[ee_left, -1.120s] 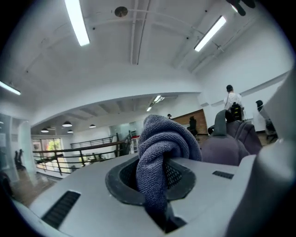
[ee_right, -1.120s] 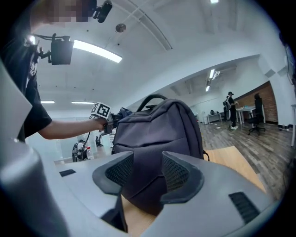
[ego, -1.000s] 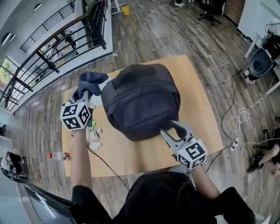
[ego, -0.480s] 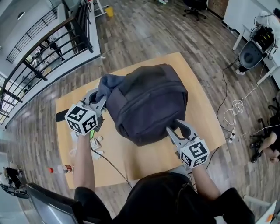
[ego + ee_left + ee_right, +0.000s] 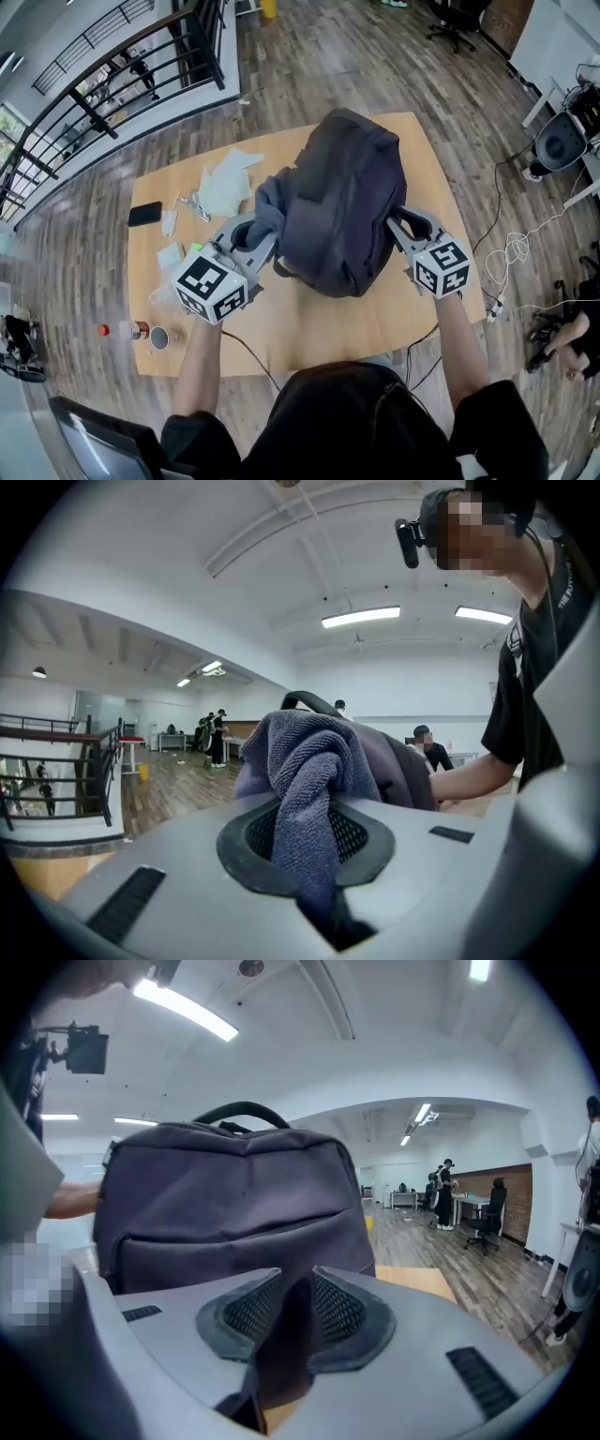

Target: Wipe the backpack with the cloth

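A: How does the backpack (image 5: 349,202) look?
B: Dark grey, full and rounded. It stands upright near the middle of the tabletop (image 5: 309,330), with a carry loop at its top and a seam across its front panel.
A: And the cloth (image 5: 266,208)?
B: Grey-blue towelling, bunched up. The left gripper (image 5: 251,240) has its jaws clamped on it, and the free end lies against the backpack's left side.
A: The right gripper (image 5: 401,221)?
B: It's at the backpack's right side. Its jaws have just been closing and now stand narrow, pinching a dark fold of the backpack between the pads.
A: What's around?
B: Crumpled papers (image 5: 223,187) and a black phone (image 5: 144,214) lie on the left part of the tabletop, beyond the left gripper. A bottle (image 5: 122,330) sits by the left edge with a cup (image 5: 159,337) just beside it. A cable (image 5: 246,354) runs off the near edge under the left forearm.
A: Anything in the way?
B: The backpack fills the space between the two grippers. The papers lie near the cloth but apart from it.
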